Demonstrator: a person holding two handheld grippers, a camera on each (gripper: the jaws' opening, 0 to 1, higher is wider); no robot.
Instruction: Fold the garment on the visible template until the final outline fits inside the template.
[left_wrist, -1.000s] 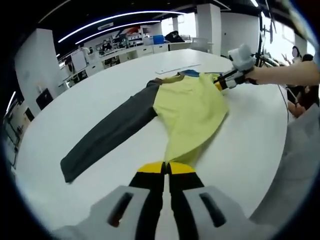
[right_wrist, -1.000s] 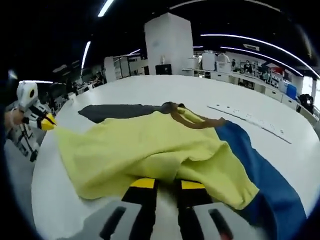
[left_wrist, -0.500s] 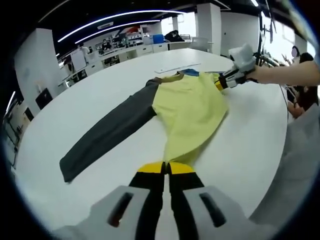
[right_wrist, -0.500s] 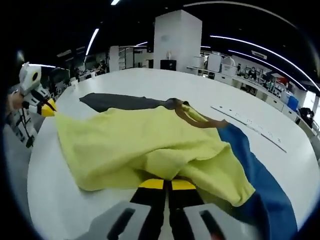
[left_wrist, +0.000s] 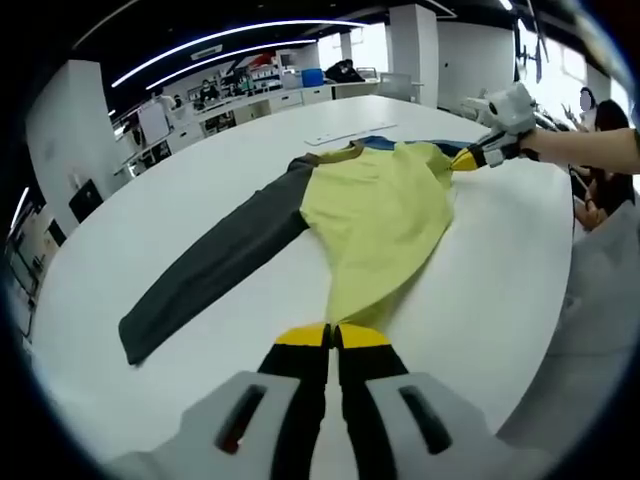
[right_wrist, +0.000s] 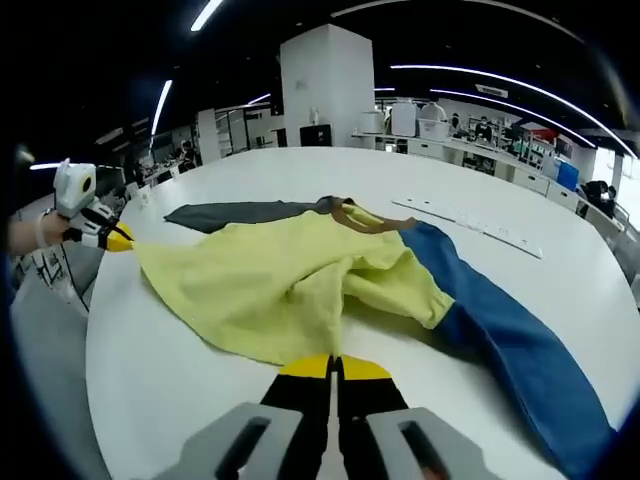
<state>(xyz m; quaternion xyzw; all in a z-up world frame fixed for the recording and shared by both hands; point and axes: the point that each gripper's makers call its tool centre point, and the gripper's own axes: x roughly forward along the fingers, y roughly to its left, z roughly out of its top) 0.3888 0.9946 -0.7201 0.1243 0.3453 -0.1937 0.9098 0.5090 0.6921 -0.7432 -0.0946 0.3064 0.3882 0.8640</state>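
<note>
Garment (left_wrist: 375, 215) spread on white round table (left_wrist: 180, 200): yellow body, dark grey sleeve (left_wrist: 215, 265) stretched flat to one side, blue sleeve (right_wrist: 500, 320) to the other. Soft, light knit cloth is judged; wrinkles and a lifted fold are seen at the yellow hem in the right gripper view, so it will drape and slide on the smooth top. No template outline can be made out under the cloth.

Left gripper (left_wrist: 333, 335): jaws together, clamped on the yellow hem corner. Right gripper (right_wrist: 335, 368): jaws together at the opposite hem edge; cloth appears pinched, not certain. Each gripper is also seen in the other's view, at the far corner.

Hold is best taken at hem corners and sleeve cuffs, so edges stay straight.

Around: a white strip (right_wrist: 470, 225) lying beyond the blue sleeve, well apart. Nothing is seen in the way
</note>
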